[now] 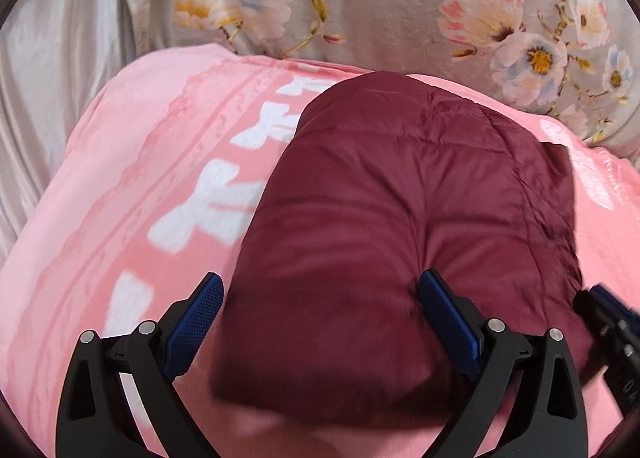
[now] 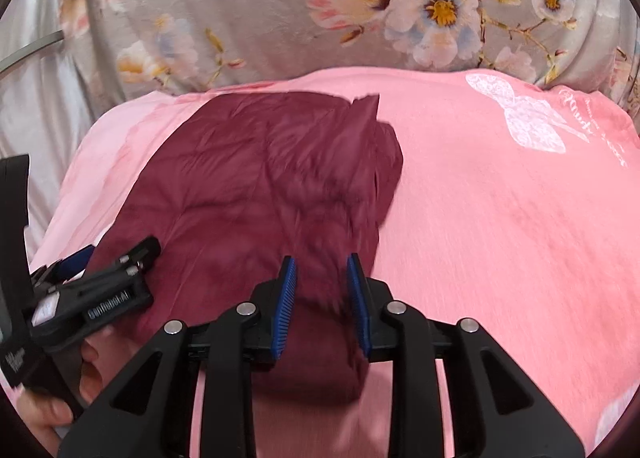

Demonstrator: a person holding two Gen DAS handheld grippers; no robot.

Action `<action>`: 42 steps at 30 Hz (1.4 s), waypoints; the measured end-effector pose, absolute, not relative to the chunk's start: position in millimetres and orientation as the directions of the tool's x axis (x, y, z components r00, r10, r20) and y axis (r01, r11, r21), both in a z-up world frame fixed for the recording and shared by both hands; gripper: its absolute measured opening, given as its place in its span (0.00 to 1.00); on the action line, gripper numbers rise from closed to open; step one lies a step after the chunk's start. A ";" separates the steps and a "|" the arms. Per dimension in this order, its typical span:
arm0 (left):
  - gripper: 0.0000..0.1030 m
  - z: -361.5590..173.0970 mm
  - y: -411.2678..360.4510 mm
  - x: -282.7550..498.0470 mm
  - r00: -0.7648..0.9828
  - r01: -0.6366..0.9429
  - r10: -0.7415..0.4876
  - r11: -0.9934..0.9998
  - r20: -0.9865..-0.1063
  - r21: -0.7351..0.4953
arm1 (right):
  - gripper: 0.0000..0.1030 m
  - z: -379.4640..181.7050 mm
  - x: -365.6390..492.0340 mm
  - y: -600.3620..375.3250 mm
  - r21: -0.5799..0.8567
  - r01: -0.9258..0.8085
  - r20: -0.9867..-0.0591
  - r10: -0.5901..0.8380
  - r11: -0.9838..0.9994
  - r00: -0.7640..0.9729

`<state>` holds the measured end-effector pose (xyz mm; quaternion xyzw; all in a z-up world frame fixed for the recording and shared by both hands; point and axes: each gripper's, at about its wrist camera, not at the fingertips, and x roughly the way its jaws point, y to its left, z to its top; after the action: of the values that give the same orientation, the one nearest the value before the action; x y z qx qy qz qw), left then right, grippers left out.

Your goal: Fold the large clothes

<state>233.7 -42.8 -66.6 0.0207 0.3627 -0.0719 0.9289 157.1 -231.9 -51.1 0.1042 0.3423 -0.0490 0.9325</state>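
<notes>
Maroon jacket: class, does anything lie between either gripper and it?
Nothing visible does. The maroon jacket lies bare on the pink blanket. The left gripper straddles its near edge, jaws wide; the right gripper has it between its pads.

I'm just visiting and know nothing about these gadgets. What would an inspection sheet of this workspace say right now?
Surface: pink blanket with white bow prints, spread over a bed.
Job's things: maroon quilted jacket, folded into a compact bundle on the blanket.
Clutter: nothing seen.
Grippers: left gripper open wide, its fingers either side of the jacket's near end, not pressing it; right gripper open with a narrow gap, jacket fabric showing between its blue pads, no clear pinch.
Cables: nothing seen.
Surroundings: grey floral bedding behind; pale satin fabric at the left.
</notes>
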 end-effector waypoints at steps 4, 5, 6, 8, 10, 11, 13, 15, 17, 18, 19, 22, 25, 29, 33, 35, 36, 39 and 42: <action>0.94 -70.9 -33.3 219.7 0.689 0.143 -0.143 0.988 -0.711 -0.060 | 0.32 -69.3 148.9 -231.5 0.164 0.183 -0.690 -0.019 0.969 0.723; 0.94 -71.6 -31.8 216.2 0.685 0.143 -0.148 0.987 -0.714 -0.067 | 0.33 -70.7 146.9 -233.3 0.181 0.191 -0.696 -0.012 0.965 0.718; 0.94 -71.6 -30.5 212.6 0.682 0.142 -0.147 0.988 -0.716 -0.068 | 0.33 -69.2 143.3 -234.2 0.197 0.197 -0.697 -0.004 0.960 0.717; 0.94 -69.3 -28.1 202.5 0.683 0.138 -0.139 0.989 -0.718 -0.059 | 0.33 -63.9 134.5 -231.7 0.191 0.208 -0.697 -0.016 0.959 0.717; 0.94 -66.0 -27.3 190.0 0.689 0.134 -0.125 0.990 -0.714 -0.044 | 0.35 -60.3 124.9 -228.2 0.166 0.216 -0.697 -0.041 0.962 0.715; 0.94 -65.2 -27.0 185.9 0.691 0.131 -0.120 0.991 -0.713 -0.040 | 0.41 -58.4 118.2 -225.7 0.147 0.223 -0.697 -0.059 0.964 0.714; 0.94 -65.2 -25.7 173.5 0.689 0.121 -0.109 0.992 -0.716 -0.035 | 0.48 -56.9 106.8 -222.8 0.113 0.235 -0.692 -0.093 0.965 0.716; 0.94 -70.2 -26.1 162.6 0.672 0.113 -0.095 0.993 -0.735 -0.025 | 0.59 -57.2 92.7 -218.9 0.080 0.251 -0.687 -0.129 0.965 0.715; 0.94 -75.6 -26.6 152.2 0.658 0.105 -0.082 0.994 -0.749 -0.017 | 0.65 -59.7 80.9 -218.7 0.066 0.260 -0.689 -0.144 0.963 0.710; 0.94 -78.1 -26.6 147.4 0.651 0.102 -0.080 0.995 -0.755 -0.017 | 0.66 -61.9 73.8 -217.5 0.064 0.265 -0.690 -0.150 0.962 0.708; 0.94 -81.4 -25.7 141.9 0.645 0.097 -0.080 0.995 -0.760 -0.022 | 0.66 -63.6 68.9 -216.9 0.063 0.266 -0.691 -0.150 0.962 0.707; 0.94 -90.5 -23.5 127.3 0.630 0.085 -0.073 0.996 -0.773 -0.025 | 0.66 -68.8 51.0 -212.8 0.056 0.271 -0.692 -0.158 0.961 0.705; 0.94 -101.9 -23.4 111.6 0.610 0.074 -0.050 0.997 -0.791 -0.006 | 0.76 -70.9 33.3 -207.3 0.047 0.261 -0.678 -0.161 0.964 0.717; 0.93 -97.1 -23.7 94.6 0.648 0.083 -0.050 0.997 -0.760 0.005 | 0.79 -69.6 17.9 -192.0 -0.005 0.250 -0.653 -0.193 0.968 0.733; 0.93 -97.4 -29.2 83.3 0.660 0.113 -0.053 0.993 -0.749 0.030 | 0.86 -67.5 10.7 -181.3 -0.049 0.258 -0.624 -0.231 0.965 0.746; 0.94 -94.3 -32.9 76.0 0.688 0.117 -0.046 0.992 -0.724 0.048 | 0.87 -67.2 8.7 -179.0 -0.059 0.263 -0.617 -0.242 0.963 0.749; 0.94 -93.0 -34.6 72.8 0.701 0.118 -0.041 0.991 -0.712 0.059 | 0.87 -67.2 8.4 -179.0 -0.063 0.266 -0.615 -0.247 0.962 0.748; 0.94 -92.1 -39.5 68.5 0.720 0.126 -0.033 0.988 -0.693 0.084 | 0.87 -67.4 7.5 -181.2 -0.056 0.272 -0.616 -0.248 0.961 0.748; 0.94 -93.1 -43.5 69.4 0.723 0.135 -0.024 0.985 -0.691 0.107 | 0.87 -68.5 6.8 -182.4 -0.048 0.270 -0.616 -0.241 0.962 0.750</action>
<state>69.4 -43.5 -93.1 0.0751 0.3700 -0.0429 0.9250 6.8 -182.4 -68.5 0.0221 0.3260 -0.1364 0.9352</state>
